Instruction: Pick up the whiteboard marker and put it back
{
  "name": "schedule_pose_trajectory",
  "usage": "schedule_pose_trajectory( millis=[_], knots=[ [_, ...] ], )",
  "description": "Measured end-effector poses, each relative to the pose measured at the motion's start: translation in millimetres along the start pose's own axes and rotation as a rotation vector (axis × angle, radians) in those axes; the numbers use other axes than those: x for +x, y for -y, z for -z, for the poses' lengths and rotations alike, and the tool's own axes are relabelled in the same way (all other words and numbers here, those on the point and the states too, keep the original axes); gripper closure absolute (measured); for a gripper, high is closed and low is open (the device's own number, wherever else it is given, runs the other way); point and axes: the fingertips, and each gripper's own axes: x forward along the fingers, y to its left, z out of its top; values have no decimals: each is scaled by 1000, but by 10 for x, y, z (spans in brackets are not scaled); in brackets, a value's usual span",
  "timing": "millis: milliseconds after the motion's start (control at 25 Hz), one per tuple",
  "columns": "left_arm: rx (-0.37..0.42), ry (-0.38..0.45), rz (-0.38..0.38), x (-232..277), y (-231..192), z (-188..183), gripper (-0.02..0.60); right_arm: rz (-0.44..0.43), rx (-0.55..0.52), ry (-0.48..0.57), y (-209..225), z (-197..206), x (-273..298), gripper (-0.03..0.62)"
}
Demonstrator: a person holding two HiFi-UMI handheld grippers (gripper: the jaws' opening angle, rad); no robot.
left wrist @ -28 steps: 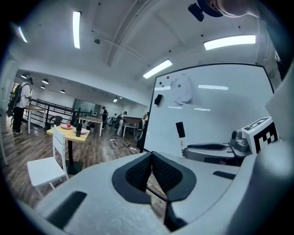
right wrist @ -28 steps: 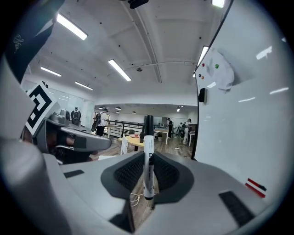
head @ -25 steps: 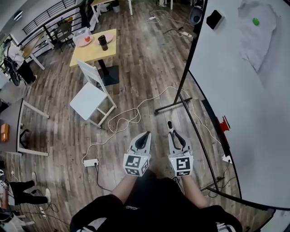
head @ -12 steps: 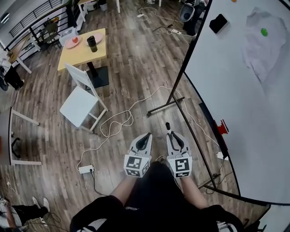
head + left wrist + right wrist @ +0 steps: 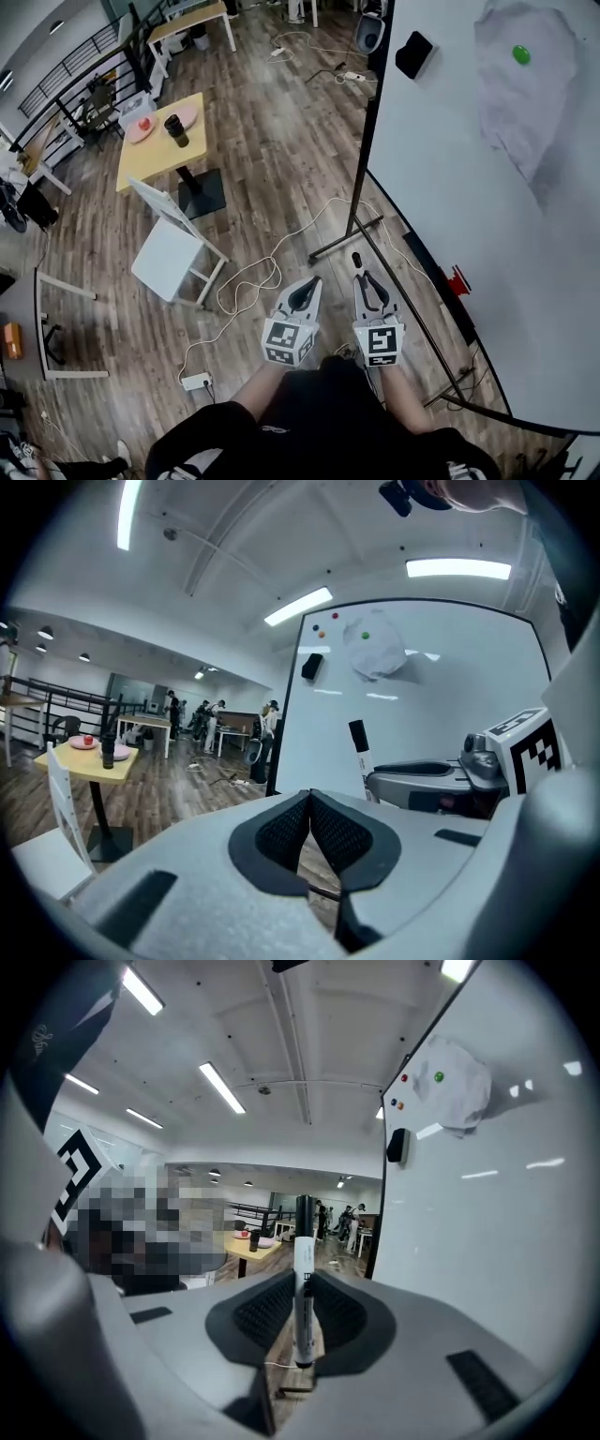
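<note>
Marker (image 5: pixel 303 1279) upright, black cap up, clamped between the pads of the right gripper (image 5: pixel 300 1321) and sticking out above them. Left gripper (image 5: pixel 309 829) just beside it, jaws together, empty. Whiteboard (image 5: pixel 469 244) at right.

whiteboard marker (image 5: pixel 355 262) part-hidden in jaws, whiteboard (image 5: pixel 469 187) cut off (right edge)

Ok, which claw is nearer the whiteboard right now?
Right. The right claw, holding the marker, sits close beside the whiteboard; the left claw, shut and empty, is beyond it, farther from the board.
</note>
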Motion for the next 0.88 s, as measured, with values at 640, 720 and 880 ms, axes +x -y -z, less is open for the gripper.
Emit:
schedule_pose_trajectory(
  millis=[640, 720, 880],
  knots=[
    [130, -147, 212, 1013, 718, 162, 575, 170, 51, -71, 1017, 474, -167, 540],
    [121, -154, 231, 1090, 730, 198, 575, 188, 52, -99, 1068, 555, -170, 540],
    [137, -168, 287, 1251, 647, 252, 575, 241, 45, -140, 1145, 648, -80, 540]
  ],
)
